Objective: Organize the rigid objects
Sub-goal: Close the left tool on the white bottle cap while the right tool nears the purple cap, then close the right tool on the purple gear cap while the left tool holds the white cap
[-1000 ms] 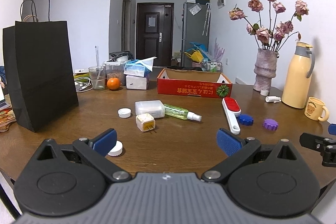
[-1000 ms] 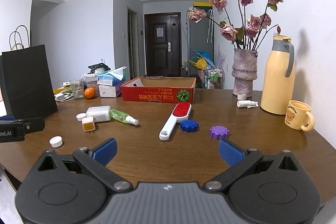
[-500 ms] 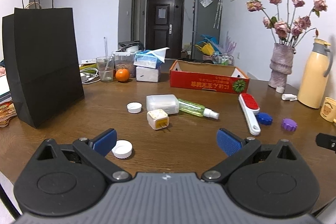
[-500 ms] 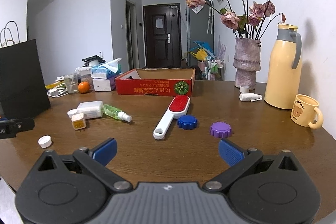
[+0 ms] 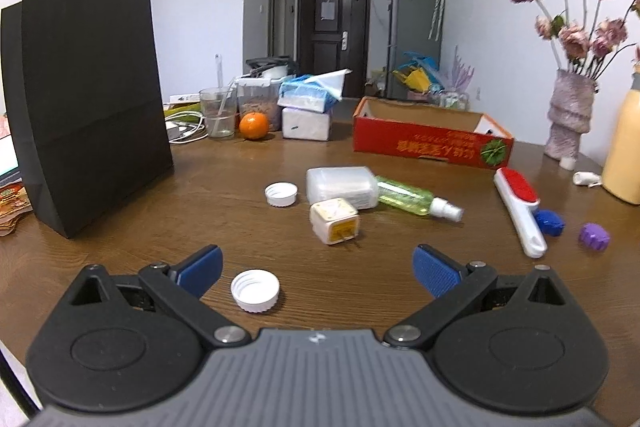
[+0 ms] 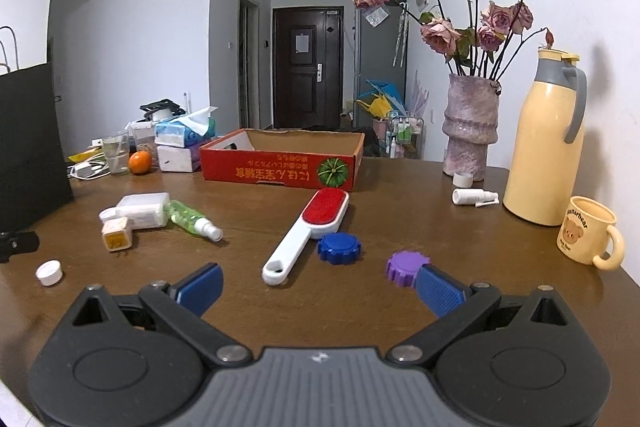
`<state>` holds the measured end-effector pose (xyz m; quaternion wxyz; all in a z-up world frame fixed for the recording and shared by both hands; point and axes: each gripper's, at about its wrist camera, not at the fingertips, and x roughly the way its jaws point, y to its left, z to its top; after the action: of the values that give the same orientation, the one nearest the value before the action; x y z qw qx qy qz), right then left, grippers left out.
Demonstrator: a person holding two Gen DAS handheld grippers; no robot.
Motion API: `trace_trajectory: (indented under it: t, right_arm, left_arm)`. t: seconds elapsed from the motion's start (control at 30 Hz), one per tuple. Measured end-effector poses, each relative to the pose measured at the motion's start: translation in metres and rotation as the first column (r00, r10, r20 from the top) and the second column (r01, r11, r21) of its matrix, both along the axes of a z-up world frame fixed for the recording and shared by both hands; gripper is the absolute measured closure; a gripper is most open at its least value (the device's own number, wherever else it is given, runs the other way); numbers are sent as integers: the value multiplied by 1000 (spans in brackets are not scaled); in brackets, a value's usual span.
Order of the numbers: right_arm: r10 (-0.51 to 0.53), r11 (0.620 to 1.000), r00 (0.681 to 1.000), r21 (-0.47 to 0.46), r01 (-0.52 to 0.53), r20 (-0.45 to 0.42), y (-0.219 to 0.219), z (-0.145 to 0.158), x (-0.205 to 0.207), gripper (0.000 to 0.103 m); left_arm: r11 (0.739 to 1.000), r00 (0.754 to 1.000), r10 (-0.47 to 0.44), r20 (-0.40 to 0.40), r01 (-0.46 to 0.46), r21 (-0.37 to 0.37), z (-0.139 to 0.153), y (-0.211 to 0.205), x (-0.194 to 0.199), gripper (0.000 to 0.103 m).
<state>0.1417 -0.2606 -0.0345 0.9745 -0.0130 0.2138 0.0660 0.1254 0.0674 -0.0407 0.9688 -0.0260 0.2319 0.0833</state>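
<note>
Right claw (image 6: 318,285) spread wide, mug (image 6: 587,235) — "Butterbear" label

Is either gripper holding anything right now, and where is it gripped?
Nothing is held. The left gripper and right gripper are both open, with only the table between their fingers.

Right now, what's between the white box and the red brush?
In the left wrist view, a green spray bottle lies on its side between the white box and the red brush, its base touching the box.
</note>
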Motion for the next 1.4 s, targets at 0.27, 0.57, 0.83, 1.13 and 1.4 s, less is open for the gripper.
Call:
trace_trajectory:
  t: [0.27,0.57,0.83,1.13,1.4]
  right_arm:
    - [-39,999,999,-12,38,-27,-6,-18,27,0]
    - [-65,998,995,-19,64,-74,-7,-34,48,0]
    - [-74,997,993,-18,72,-91,-10,-42,59,0]
    - [-61,998,993,-24,59,-105,-5,-49,68,0]
    - [-48,998,995,-34,45,-89,-5,-47,70,0]
  left_arm:
    - [999,998,27,-65,-29,-28,-24,18,27,0]
    - [998,992,36,-124,-42,-47,-48,27,47,0]
    - [994,985,63,-161,-75,-74,-60,41,64,29]
    - [997,986,25,-167,-36,-61,-61,37,67,62]
    - [998,989,6,-149,-15,-56,-51,27,68,62]
